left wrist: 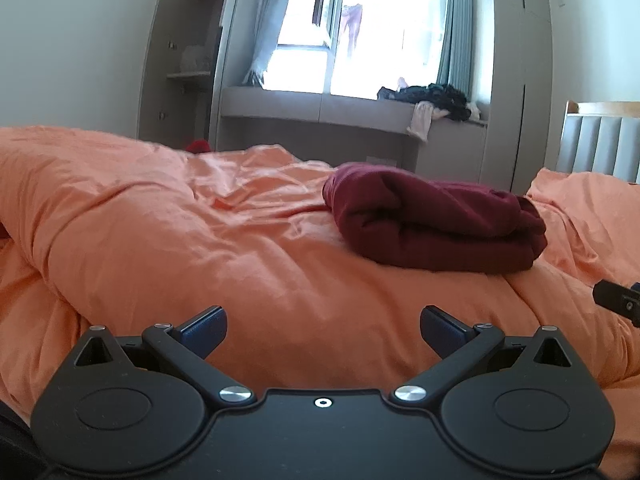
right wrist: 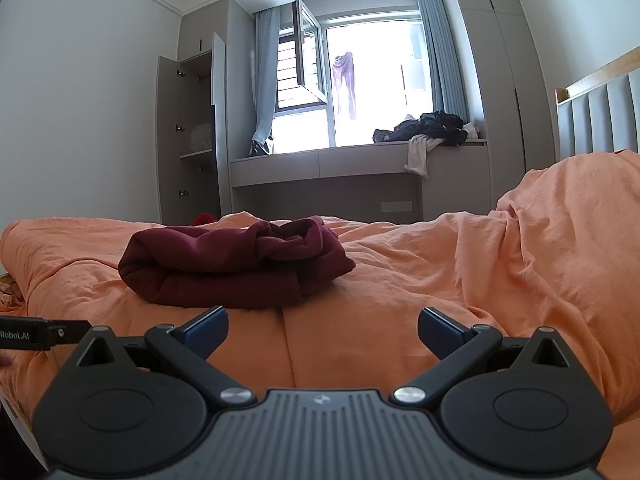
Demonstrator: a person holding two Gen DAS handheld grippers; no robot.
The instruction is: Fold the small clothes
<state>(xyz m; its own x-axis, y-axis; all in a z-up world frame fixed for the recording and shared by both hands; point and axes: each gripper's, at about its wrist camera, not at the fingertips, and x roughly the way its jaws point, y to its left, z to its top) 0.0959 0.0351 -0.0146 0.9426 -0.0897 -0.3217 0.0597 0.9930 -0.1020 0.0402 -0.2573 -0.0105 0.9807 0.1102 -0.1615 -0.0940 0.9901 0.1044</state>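
A dark red garment [left wrist: 436,220] lies folded into a thick bundle on the orange duvet [left wrist: 200,220], ahead and to the right in the left wrist view. The right wrist view has the same garment [right wrist: 232,264] ahead and to the left, its top layer bunched. My left gripper [left wrist: 323,330] hovers low over the duvet, open, nothing between its blue pads, well short of the garment. My right gripper [right wrist: 323,330] is open too and empty, just in front of the bundle's near edge. Each gripper's tip shows at the other view's edge.
The duvet [right wrist: 520,260] rises in thick folds at the left and right. A padded headboard [right wrist: 600,120] stands at the right. Beyond the bed a window seat [right wrist: 360,164] carries a heap of dark clothes [right wrist: 432,126]. An open wardrobe [right wrist: 192,136] stands at the back left.
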